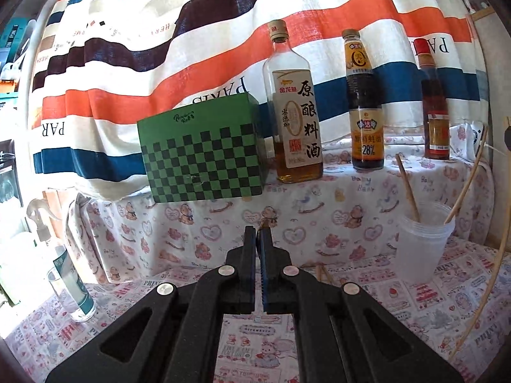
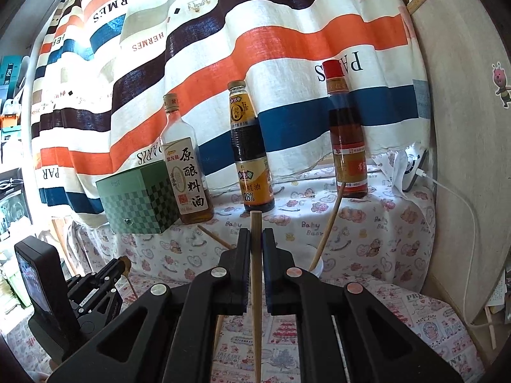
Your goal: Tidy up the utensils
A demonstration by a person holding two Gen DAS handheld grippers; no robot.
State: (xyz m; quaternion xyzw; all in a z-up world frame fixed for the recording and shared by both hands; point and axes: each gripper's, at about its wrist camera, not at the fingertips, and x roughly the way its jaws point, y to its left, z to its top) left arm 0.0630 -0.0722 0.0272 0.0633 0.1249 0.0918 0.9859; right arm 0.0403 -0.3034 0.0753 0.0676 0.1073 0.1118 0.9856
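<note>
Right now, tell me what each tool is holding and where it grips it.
Right tool clamps an upright wooden chopstick near its upper end. Left tool is shut with nothing visibly held.

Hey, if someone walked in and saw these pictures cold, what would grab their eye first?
Probably the big striped curtain of orange, blue and dark bands filling the background. In front of it on the raised ledge stand three sauce bottles in a row, with a green checkered box to their left. Up close, the right gripper is shut on a wooden chopstick.
</note>
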